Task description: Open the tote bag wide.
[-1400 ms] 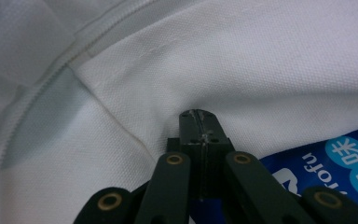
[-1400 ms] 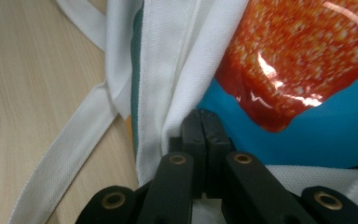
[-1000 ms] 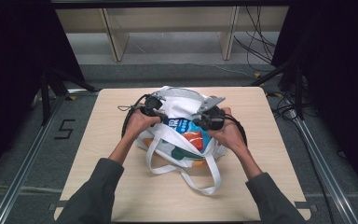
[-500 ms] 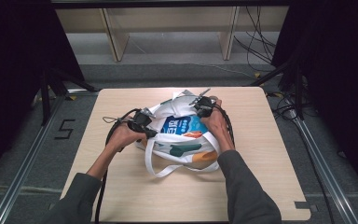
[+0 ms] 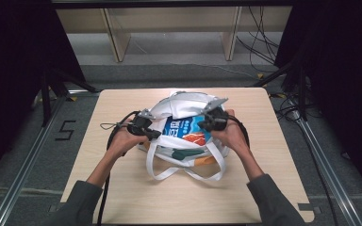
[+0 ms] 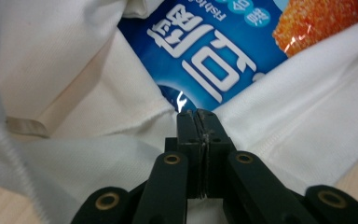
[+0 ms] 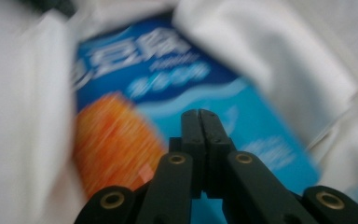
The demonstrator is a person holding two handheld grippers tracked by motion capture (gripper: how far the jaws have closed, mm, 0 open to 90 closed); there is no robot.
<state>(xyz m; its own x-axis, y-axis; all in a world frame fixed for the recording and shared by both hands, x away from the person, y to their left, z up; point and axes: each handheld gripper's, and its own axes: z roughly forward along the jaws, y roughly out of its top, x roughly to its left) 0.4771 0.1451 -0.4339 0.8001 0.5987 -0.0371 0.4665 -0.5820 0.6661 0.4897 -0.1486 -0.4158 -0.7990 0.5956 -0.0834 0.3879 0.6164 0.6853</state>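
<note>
My left gripper [image 5: 152, 134]: jaws pressed together, forearm angled in from lower left. My right gripper [image 5: 206, 124]: jaws pressed together, forearm angled in from lower right, wrist bent inward.

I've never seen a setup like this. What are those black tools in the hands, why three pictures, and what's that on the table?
A person sits at a wooden table with a hand-held two-jaw tool in each hand: the left gripper and the right gripper. One picture looks down from above; the other two come from cameras riding on each gripper, looking along its black jaws. On the table lies a white cloth bag with a blue snack packet inside. Both grippers' jaws are shut, at the bag's opening; neither visibly holds anything.
</note>
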